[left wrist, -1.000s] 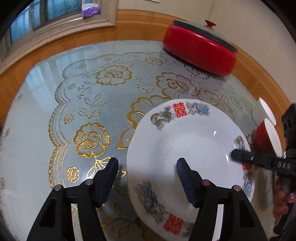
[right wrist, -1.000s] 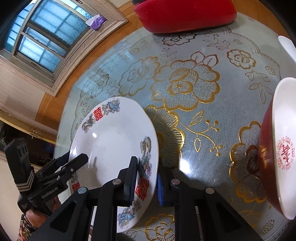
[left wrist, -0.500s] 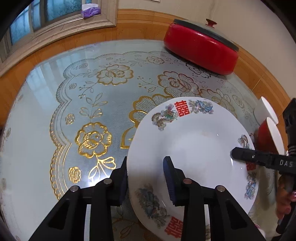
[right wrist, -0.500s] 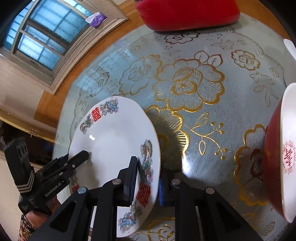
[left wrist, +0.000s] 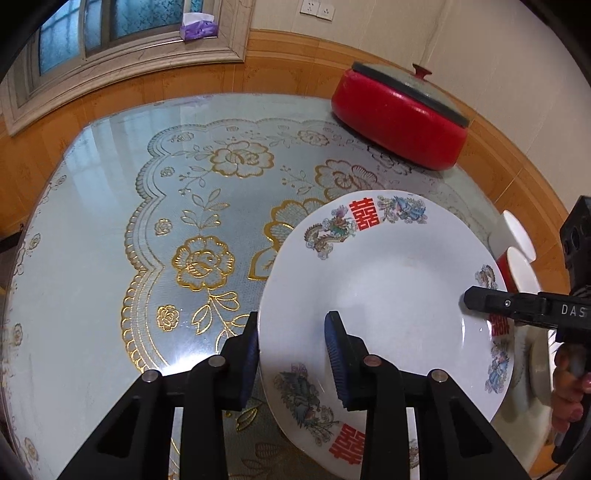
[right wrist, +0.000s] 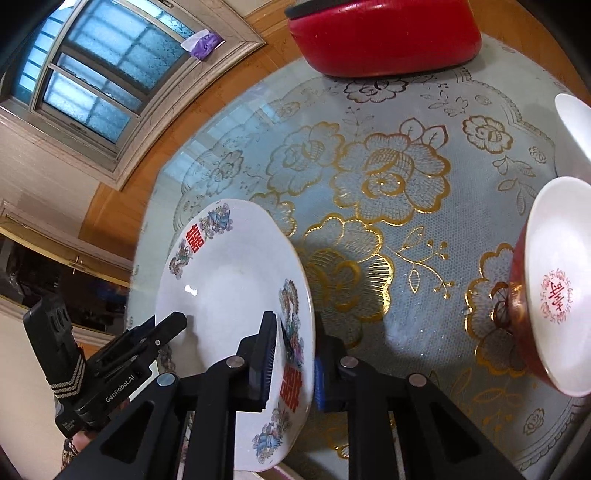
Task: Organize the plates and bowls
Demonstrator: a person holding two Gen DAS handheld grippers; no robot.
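Observation:
A white plate (left wrist: 388, 295) with red characters and bird motifs on its rim is held above the table between both grippers. My left gripper (left wrist: 291, 354) is shut on its near-left rim. My right gripper (right wrist: 293, 365) is shut on the opposite rim, and the plate shows there too (right wrist: 229, 288). The right gripper's finger (left wrist: 495, 301) reaches over the plate's right rim in the left wrist view. A red bowl with a white inside (right wrist: 554, 288) stands to the right, with another white bowl (right wrist: 574, 122) behind it.
A red lidded pot (left wrist: 399, 118) stands at the far side of the round table (left wrist: 92, 229), which has a gold-flower cloth under glass. A window sill with a purple tissue pack (left wrist: 197, 27) lies behind. The bowls also show at the right in the left wrist view (left wrist: 521, 266).
My left gripper has closed from open onto the plate's rim. The plate has risen slightly and both grippers now hold it.

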